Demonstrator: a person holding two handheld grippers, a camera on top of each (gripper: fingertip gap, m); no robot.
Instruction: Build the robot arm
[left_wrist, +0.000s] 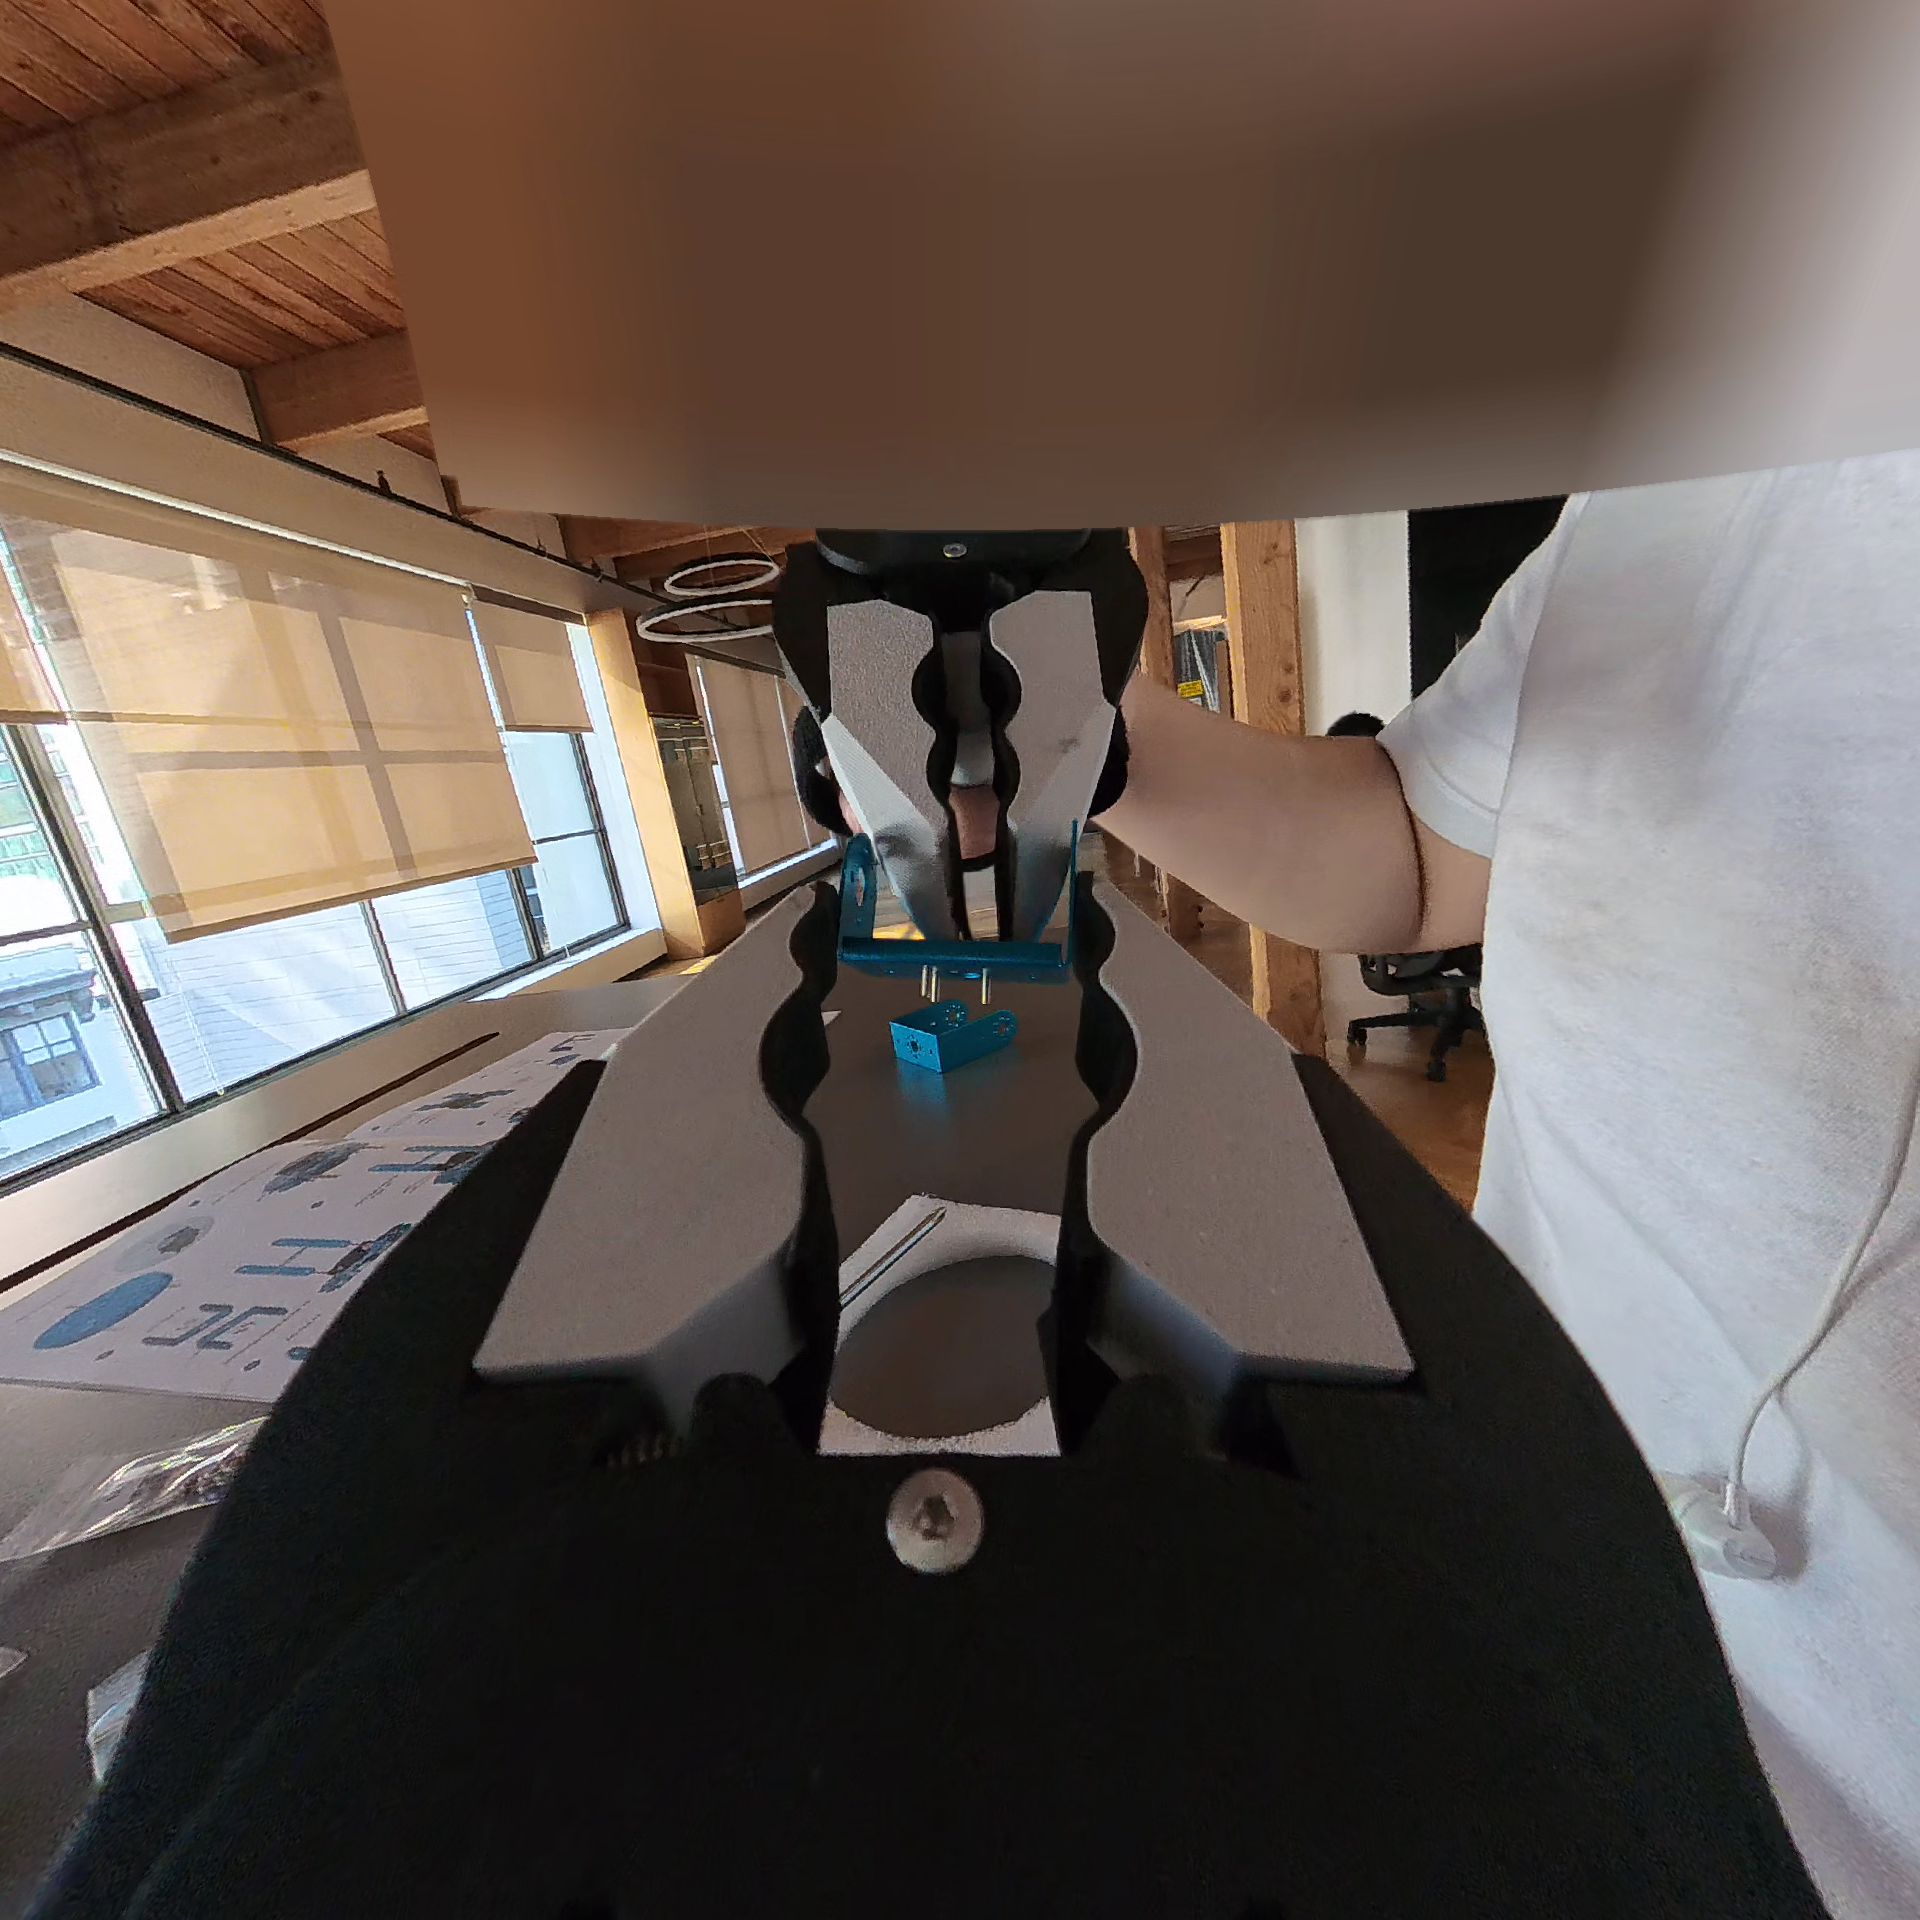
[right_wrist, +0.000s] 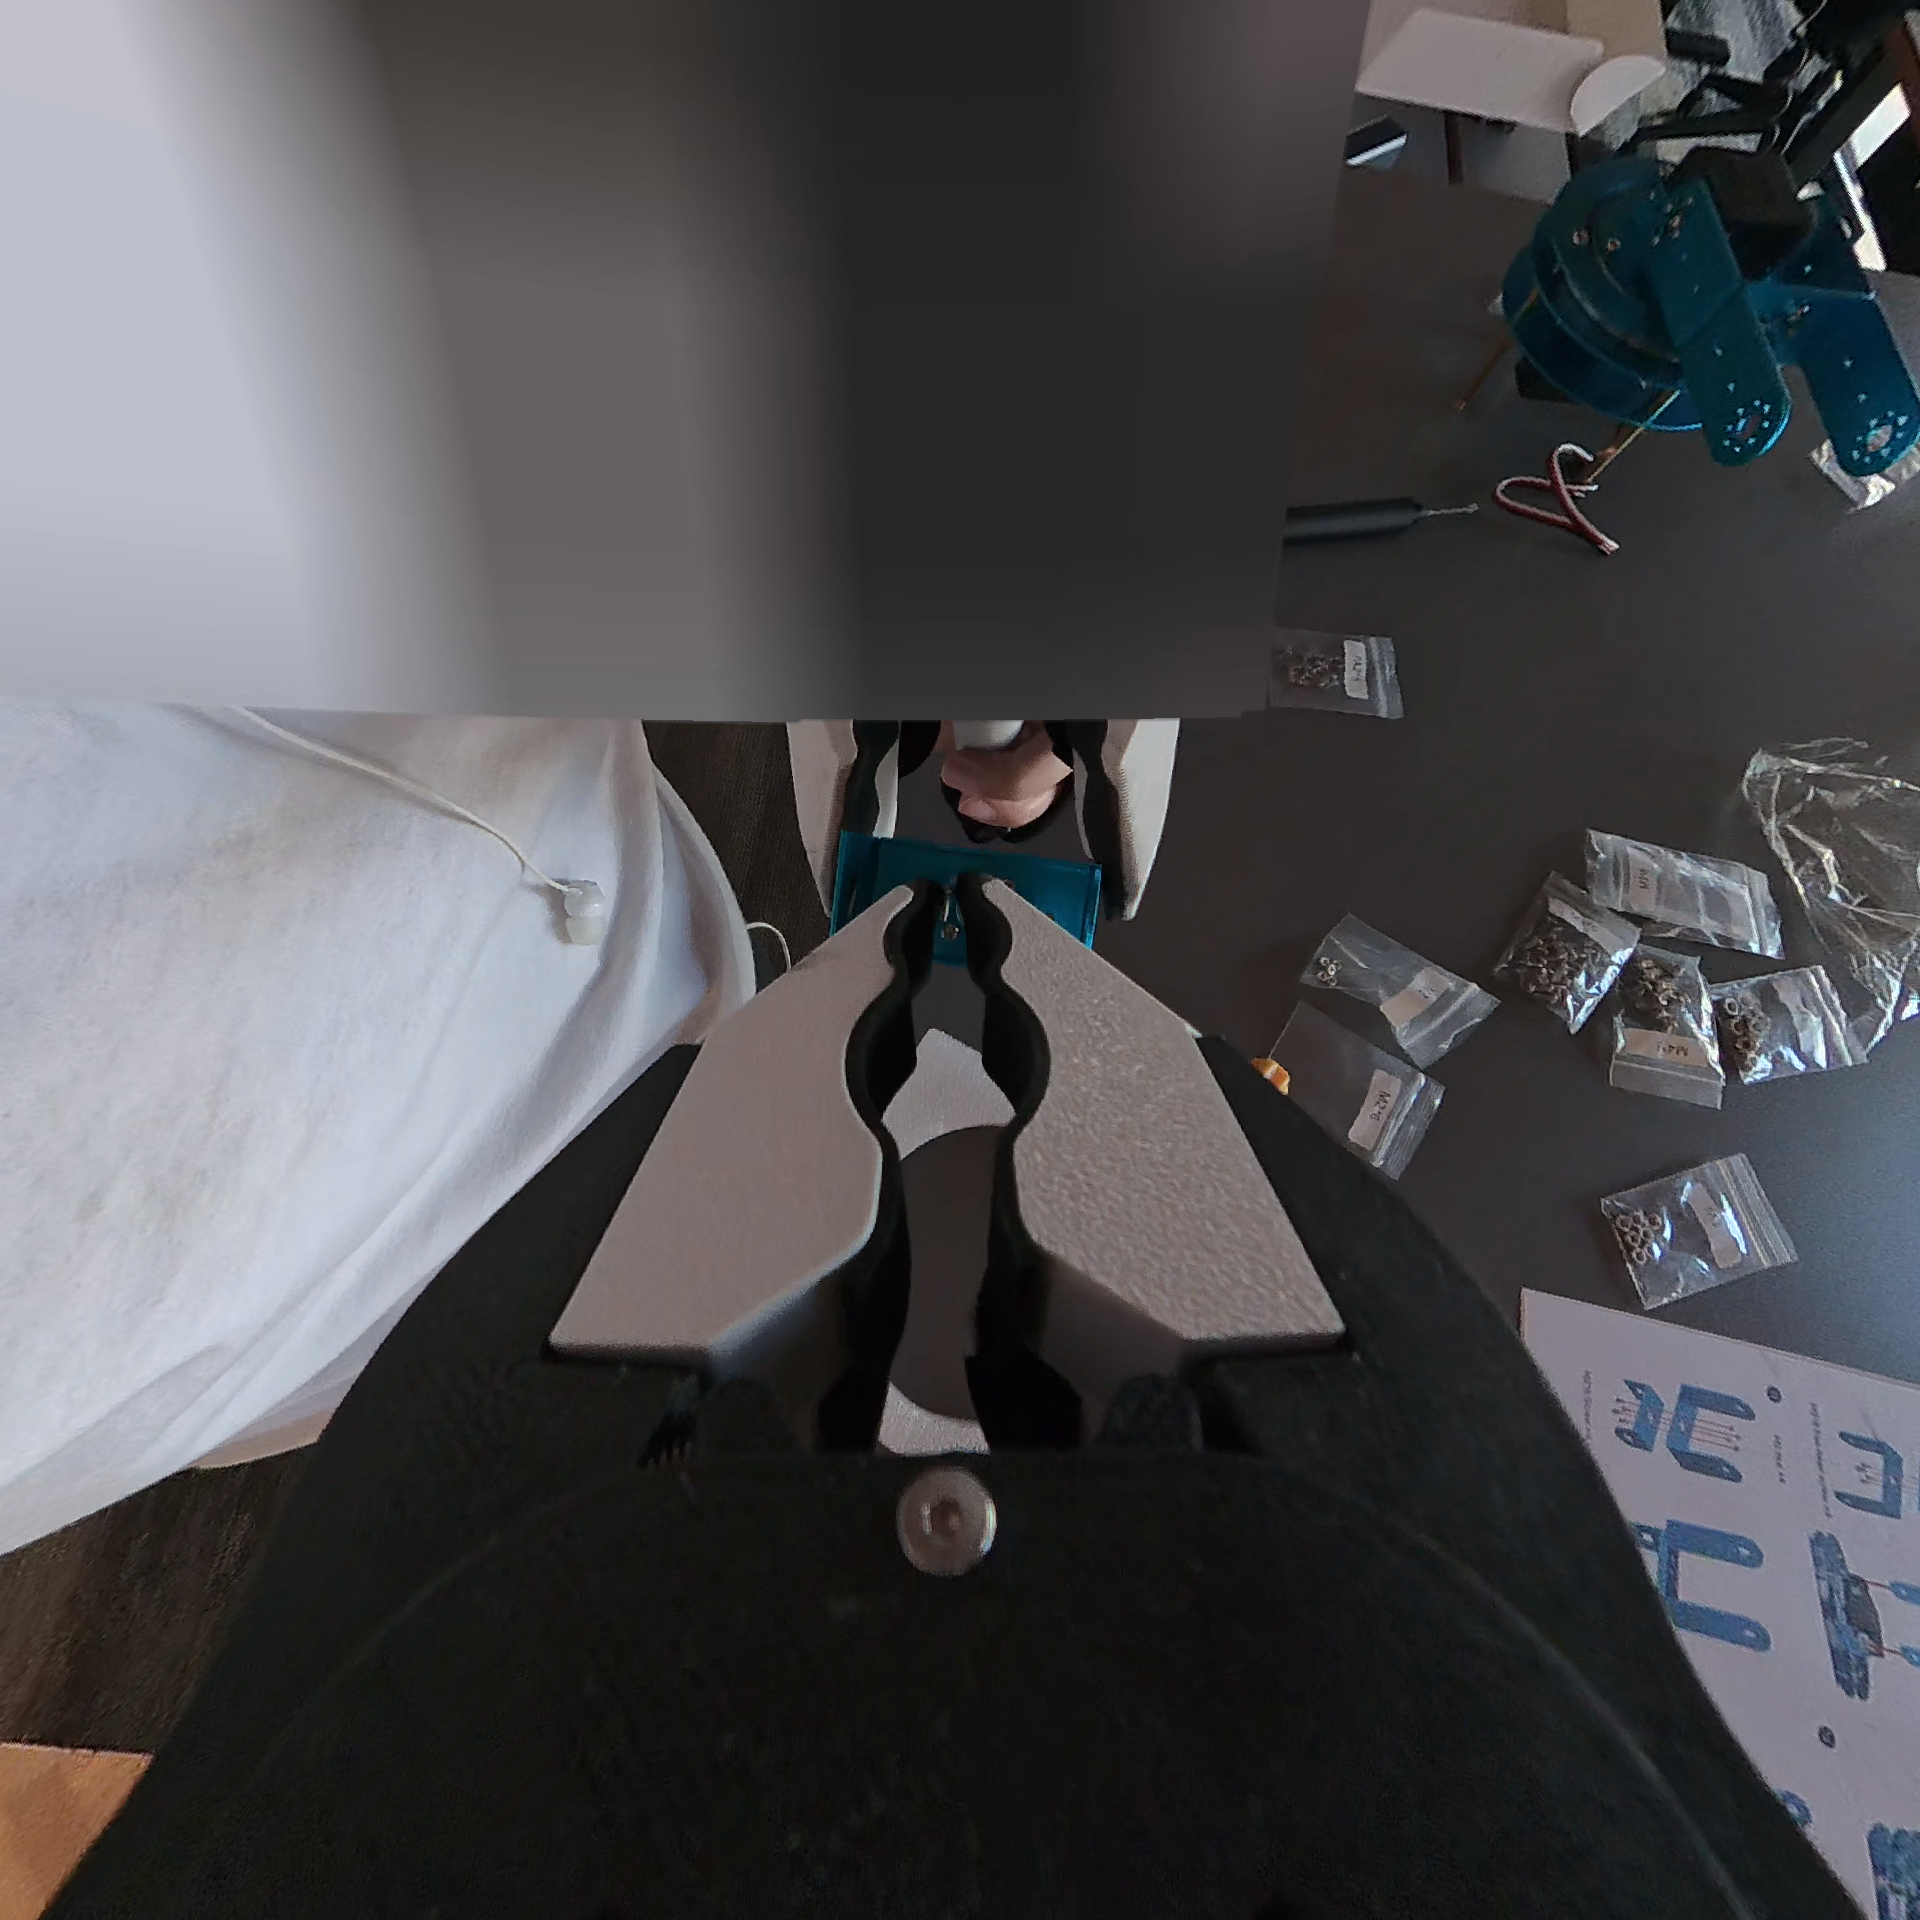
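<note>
My left gripper is shut on a blue U-shaped metal bracket, held by its two side flanges above the dark table. Two small screws poke out of the bracket's base. My right gripper faces the left one, with its tips inside the bracket. Its jaws are nearly closed on a small silvery screw at the bracket's base. The right gripper also shows in the left wrist view, and the left gripper in the right wrist view. A second, smaller blue bracket lies on the table beyond.
Several small clear bags of hardware lie on the dark table to the right. A printed sheet is at the near right. A blue robot-arm assembly stands far right beside a red-white wire. The person's white shirt is close on the left. My two grippers' fingertips are within a few centimetres of each other.
</note>
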